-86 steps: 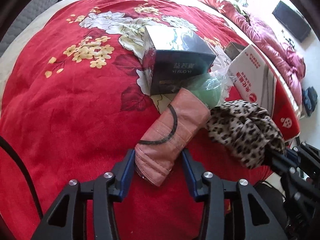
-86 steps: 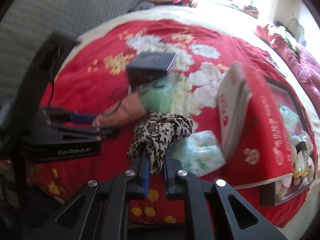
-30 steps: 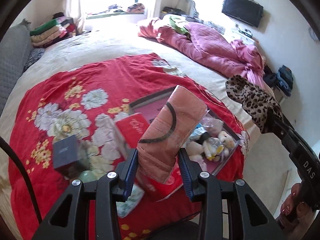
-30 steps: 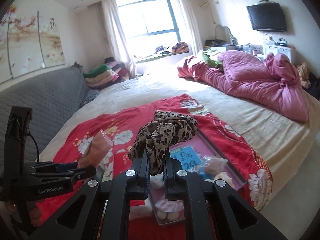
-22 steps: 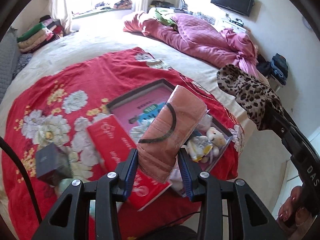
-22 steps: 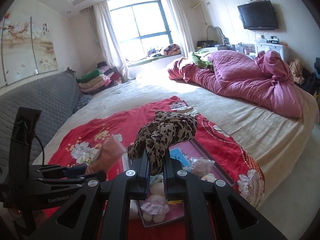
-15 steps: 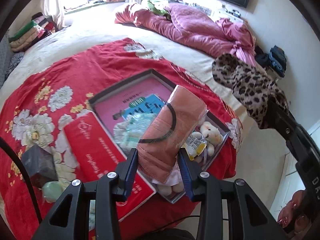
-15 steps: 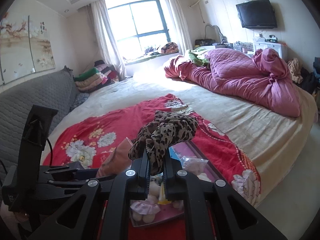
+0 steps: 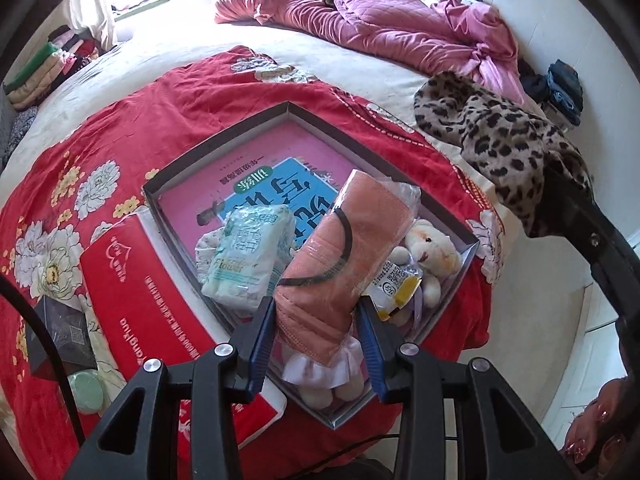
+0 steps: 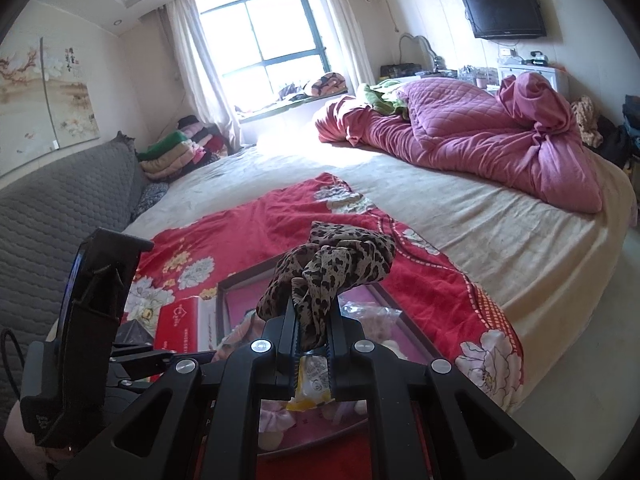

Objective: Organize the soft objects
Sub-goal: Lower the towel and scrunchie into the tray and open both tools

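I read little here. The white-and-green plastic tissue pack [image 9: 250,258] in the shallow grey box bears a word ending "tower". The blue panel of the pink book cover [image 9: 276,192] carries large white Chinese characters, upside down to me. The red flat box lid [image 9: 148,300] has white lettering, too distorted to read.

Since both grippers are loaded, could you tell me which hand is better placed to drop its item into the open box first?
Left. The left gripper holds the pink mask pack directly above the box; the right gripper's leopard cloth hangs beyond its rim.
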A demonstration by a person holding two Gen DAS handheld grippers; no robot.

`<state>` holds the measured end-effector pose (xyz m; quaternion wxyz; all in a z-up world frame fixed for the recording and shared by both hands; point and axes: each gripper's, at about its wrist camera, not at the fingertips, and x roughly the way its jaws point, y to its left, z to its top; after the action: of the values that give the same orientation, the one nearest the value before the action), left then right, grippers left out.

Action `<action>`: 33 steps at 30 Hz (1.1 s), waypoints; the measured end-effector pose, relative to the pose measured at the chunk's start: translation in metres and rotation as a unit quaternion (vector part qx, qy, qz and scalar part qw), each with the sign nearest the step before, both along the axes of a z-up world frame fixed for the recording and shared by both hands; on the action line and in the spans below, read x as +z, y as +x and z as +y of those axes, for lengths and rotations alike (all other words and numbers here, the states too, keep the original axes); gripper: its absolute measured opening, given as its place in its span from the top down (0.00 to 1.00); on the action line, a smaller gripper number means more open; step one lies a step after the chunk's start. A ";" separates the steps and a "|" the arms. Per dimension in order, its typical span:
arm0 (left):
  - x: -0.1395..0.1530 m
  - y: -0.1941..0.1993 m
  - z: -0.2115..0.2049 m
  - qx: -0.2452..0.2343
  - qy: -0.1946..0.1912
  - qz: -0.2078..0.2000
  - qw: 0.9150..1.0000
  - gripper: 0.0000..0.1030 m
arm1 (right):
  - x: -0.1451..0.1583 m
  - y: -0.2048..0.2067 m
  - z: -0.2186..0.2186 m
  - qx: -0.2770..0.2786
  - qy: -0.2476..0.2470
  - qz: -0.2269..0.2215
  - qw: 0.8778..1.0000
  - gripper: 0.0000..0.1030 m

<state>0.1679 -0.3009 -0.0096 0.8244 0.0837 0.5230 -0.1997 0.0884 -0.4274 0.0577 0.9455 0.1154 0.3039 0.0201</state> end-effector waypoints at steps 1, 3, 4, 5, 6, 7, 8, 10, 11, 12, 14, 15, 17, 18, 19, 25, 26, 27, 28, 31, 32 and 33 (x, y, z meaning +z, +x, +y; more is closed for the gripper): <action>-0.002 0.001 -0.001 0.001 0.001 0.002 1.000 0.61 | -0.002 0.001 -0.001 -0.001 0.000 0.000 1.000 0.90; -0.004 0.002 -0.004 -0.002 0.002 0.000 1.000 0.61 | -0.006 0.003 -0.004 -0.003 0.001 0.002 1.000 0.90; -0.005 0.003 -0.005 -0.002 0.003 -0.001 1.000 0.61 | -0.009 0.005 -0.006 -0.003 0.002 0.005 1.000 0.90; -0.008 0.004 -0.007 -0.002 0.005 -0.002 1.000 0.61 | -0.013 0.007 -0.007 -0.004 0.000 0.010 1.000 0.90; -0.009 0.005 -0.007 -0.001 0.006 -0.001 1.000 0.61 | -0.016 0.010 -0.008 -0.005 0.000 0.014 1.000 0.90; -0.012 0.006 -0.007 0.001 0.005 0.002 1.000 0.61 | -0.020 0.012 -0.009 -0.006 -0.001 0.018 1.000 0.90; -0.014 0.006 -0.007 0.002 0.004 0.006 1.000 0.61 | -0.023 0.014 -0.010 -0.009 -0.001 0.024 1.000 0.90; -0.019 0.007 -0.008 0.002 0.004 0.012 1.000 0.61 | -0.032 0.019 -0.011 -0.010 -0.003 0.036 0.999 0.90; -0.021 0.007 -0.009 0.001 0.005 0.014 1.000 0.61 | -0.036 0.021 -0.011 -0.010 -0.004 0.040 0.999 0.90; -0.023 0.007 -0.009 0.002 0.005 0.014 1.000 0.61 | -0.040 0.023 -0.010 -0.009 -0.007 0.046 0.999 0.90; -0.025 0.007 -0.008 0.002 0.006 0.016 1.000 0.61 | -0.048 0.029 -0.010 -0.007 -0.009 0.056 0.998 0.90; -0.026 0.007 -0.008 0.001 0.005 0.017 1.000 0.61 | -0.051 0.030 -0.010 -0.008 -0.010 0.060 0.998 0.90; -0.027 0.007 -0.007 0.002 0.005 0.017 1.000 0.61 | -0.058 0.034 -0.012 -0.010 -0.009 0.067 0.998 0.90; -0.026 0.007 -0.007 0.002 0.005 0.016 1.000 0.61 | -0.061 0.037 -0.012 -0.009 -0.009 0.072 0.997 0.90; -0.027 0.007 -0.006 0.003 0.004 0.016 1.000 0.61 | -0.064 0.039 -0.013 -0.010 -0.008 0.074 0.997 0.90; -0.030 0.010 -0.002 0.008 0.005 0.021 1.000 0.60 | -0.079 0.049 -0.014 -0.003 0.021 0.094 0.995 0.89; -0.031 0.010 -0.001 0.008 0.006 0.021 1.000 0.60 | -0.082 0.049 -0.015 -0.002 0.025 0.099 0.995 0.88; -0.031 0.010 -0.001 0.009 0.007 0.021 1.000 0.60 | -0.083 0.050 -0.015 -0.004 0.026 0.102 0.994 0.87; -0.032 0.011 -0.001 0.010 0.007 0.022 1.000 0.60 | -0.085 0.050 -0.014 -0.005 0.025 0.104 0.994 0.87; -0.033 0.011 -0.001 0.010 0.005 0.025 1.000 0.60 | -0.087 0.050 -0.012 -0.002 0.014 0.104 0.995 0.85; -0.033 0.011 -0.001 0.010 0.005 0.025 1.000 0.60 | -0.088 0.051 -0.011 -0.001 0.012 0.107 0.994 0.84; -0.033 0.012 -0.001 0.011 0.005 0.025 1.000 0.60 | -0.089 0.051 -0.011 -0.002 0.013 0.109 0.994 0.80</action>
<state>0.1795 -0.3016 -0.0430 0.8127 0.0770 0.5455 -0.1898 0.1396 -0.4387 -0.0314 0.9051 0.1294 0.4050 0.0094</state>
